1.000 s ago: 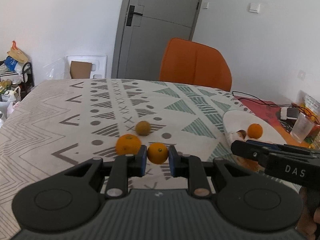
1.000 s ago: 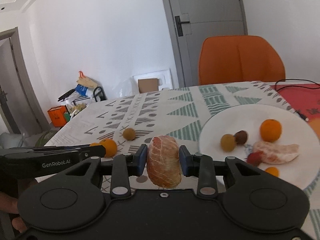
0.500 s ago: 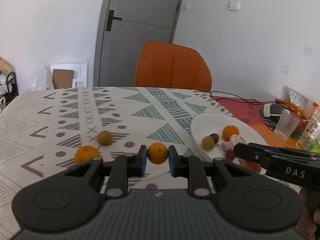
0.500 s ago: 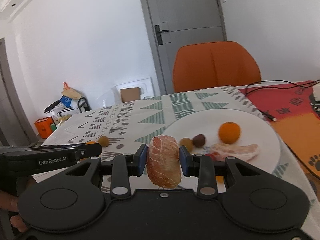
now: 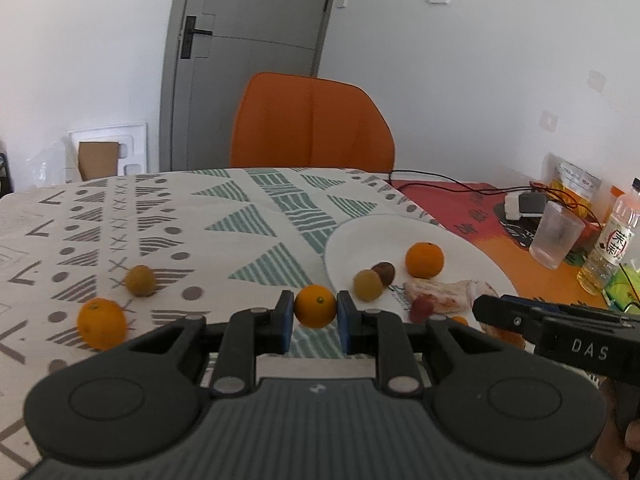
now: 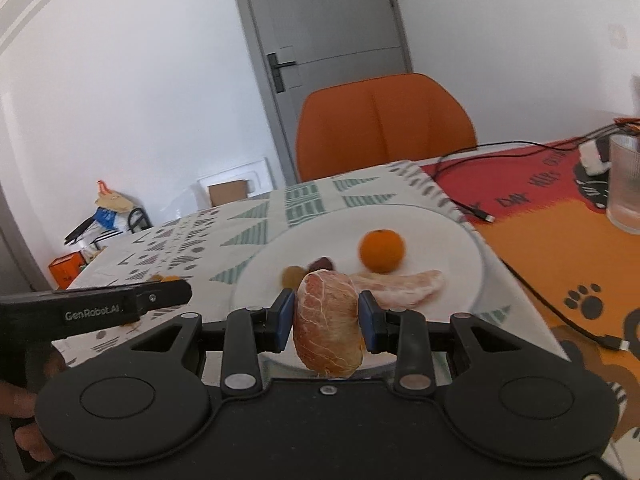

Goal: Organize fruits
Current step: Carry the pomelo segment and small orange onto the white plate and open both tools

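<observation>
My left gripper (image 5: 315, 317) is shut on a small orange (image 5: 315, 306), held above the patterned tablecloth just left of the white plate (image 5: 472, 256). My right gripper (image 6: 326, 322) is shut on a peeled pomelo segment (image 6: 327, 322), held over the near edge of the plate (image 6: 448, 232). The plate holds an orange (image 6: 381, 250), a pomelo segment (image 6: 408, 287), a yellowish-brown fruit (image 5: 367, 285), a dark brown fruit (image 5: 384, 273) and a small red fruit (image 5: 420, 307). A large orange (image 5: 101, 323) and a yellowish-brown fruit (image 5: 140, 280) lie on the cloth to the left.
An orange chair (image 5: 310, 124) stands at the table's far side. To the right of the plate are a glass (image 5: 554, 236), a bottle (image 5: 608, 248), cables and a charger (image 5: 524, 205) on an orange-red mat (image 6: 560, 248).
Both grippers have swung right toward the plate with their fruit still held. The plate now sits closer and more central in both views; the loose fruits shifted left.
</observation>
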A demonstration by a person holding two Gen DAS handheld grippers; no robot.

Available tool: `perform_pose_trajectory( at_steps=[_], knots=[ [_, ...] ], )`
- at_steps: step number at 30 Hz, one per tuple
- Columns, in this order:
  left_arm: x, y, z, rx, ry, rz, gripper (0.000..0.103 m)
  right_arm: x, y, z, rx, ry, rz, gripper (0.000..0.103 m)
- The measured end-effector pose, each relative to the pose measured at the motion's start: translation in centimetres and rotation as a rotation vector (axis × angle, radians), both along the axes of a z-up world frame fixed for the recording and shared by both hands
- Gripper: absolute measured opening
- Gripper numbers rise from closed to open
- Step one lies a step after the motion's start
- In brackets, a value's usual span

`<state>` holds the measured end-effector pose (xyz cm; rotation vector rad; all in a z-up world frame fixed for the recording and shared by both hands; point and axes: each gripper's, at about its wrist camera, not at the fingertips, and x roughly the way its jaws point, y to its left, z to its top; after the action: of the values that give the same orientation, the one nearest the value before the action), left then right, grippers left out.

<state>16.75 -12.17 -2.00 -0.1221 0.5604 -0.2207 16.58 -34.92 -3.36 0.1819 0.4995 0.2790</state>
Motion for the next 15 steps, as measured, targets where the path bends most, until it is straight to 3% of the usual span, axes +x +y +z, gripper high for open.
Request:
perform_pose_trajectory(
  at_steps=[15],
  knots=[
    [2.3,-3.7,0.0,0.004,-0.001,-0.089,0.021,1.3,-3.7,-0.7,0.019,0.016,-0.11,0.033]
  ],
)
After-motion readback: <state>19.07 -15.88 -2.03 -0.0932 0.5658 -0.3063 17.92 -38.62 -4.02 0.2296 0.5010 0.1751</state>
